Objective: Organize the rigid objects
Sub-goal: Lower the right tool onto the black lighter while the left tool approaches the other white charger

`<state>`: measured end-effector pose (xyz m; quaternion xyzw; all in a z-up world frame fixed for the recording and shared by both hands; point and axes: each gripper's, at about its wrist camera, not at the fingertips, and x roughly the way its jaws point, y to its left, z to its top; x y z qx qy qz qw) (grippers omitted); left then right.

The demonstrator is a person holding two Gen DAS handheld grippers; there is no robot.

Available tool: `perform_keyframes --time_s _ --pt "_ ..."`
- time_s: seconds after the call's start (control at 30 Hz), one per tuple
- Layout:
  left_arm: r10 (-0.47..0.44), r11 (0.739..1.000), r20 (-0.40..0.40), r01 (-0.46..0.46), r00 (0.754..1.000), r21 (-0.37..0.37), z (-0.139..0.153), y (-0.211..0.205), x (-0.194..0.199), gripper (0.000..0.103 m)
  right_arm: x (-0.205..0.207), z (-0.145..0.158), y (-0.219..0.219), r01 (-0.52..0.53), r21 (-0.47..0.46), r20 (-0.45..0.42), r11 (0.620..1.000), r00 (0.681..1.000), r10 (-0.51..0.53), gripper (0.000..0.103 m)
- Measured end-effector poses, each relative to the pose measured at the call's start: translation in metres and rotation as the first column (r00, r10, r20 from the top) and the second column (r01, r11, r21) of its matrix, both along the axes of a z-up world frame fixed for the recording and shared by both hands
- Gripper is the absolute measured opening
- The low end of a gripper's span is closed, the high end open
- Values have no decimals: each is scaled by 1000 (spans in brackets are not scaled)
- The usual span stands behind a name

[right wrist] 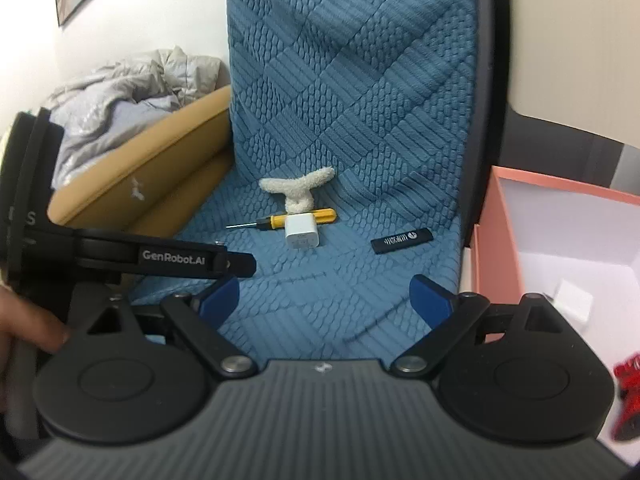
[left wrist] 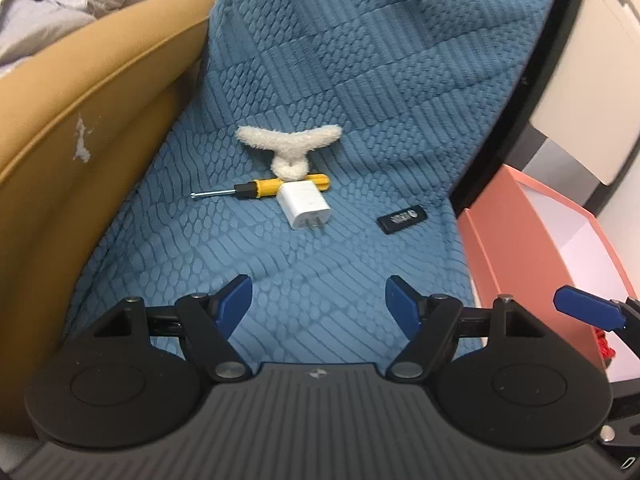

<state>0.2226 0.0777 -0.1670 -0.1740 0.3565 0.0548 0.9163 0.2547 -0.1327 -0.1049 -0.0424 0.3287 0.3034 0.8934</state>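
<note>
On the blue quilted seat (left wrist: 328, 264) lie a yellow-handled screwdriver (left wrist: 264, 189), a white plug charger (left wrist: 306, 204) resting against it, a black lighter-like stick (left wrist: 402, 218) to the right, and a cream fuzzy piece (left wrist: 290, 150) just behind. My left gripper (left wrist: 320, 300) hovers open over the seat's front, short of them all, with nothing between its blue fingers. In the right wrist view the same screwdriver (right wrist: 300, 218), charger (right wrist: 302, 234) and black stick (right wrist: 402, 242) lie ahead of my right gripper (right wrist: 326, 296), which is open and empty.
A pink open box (right wrist: 496, 220) stands right of the seat, holding a white item (right wrist: 572, 300) and something red (right wrist: 628, 396). A tan armrest (left wrist: 100, 128) bounds the left, with crumpled grey clothing (right wrist: 108, 120) behind it. A pale cabinet (left wrist: 592, 80) is at the far right.
</note>
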Motion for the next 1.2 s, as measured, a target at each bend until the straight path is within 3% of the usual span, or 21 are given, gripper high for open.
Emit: perform_keyframes --time_s 0.3,0.37,0.7,0.9,1.2 --pt "12 1000 -24 -13 1000 -29 -13 25 51 78 46 -25 29 -1 -36 23 999 1000 2 93" --pt "5 1000 -30 -6 1000 -28 -14 27 62 77 56 -31 35 4 -56 27 998 1000 -3 84" --pt "6 995 -83 -14 996 -97 -32 42 119 77 121 -66 57 35 -157 11 987 999 -34 84" --pt "1 997 -102 -9 995 -74 -44 39 141 77 164 -88 66 40 -241 -43 970 998 -51 85" --pt "12 999 -119 -18 993 -49 -54 38 163 77 212 -105 63 19 -265 -151 964 987 -61 88"
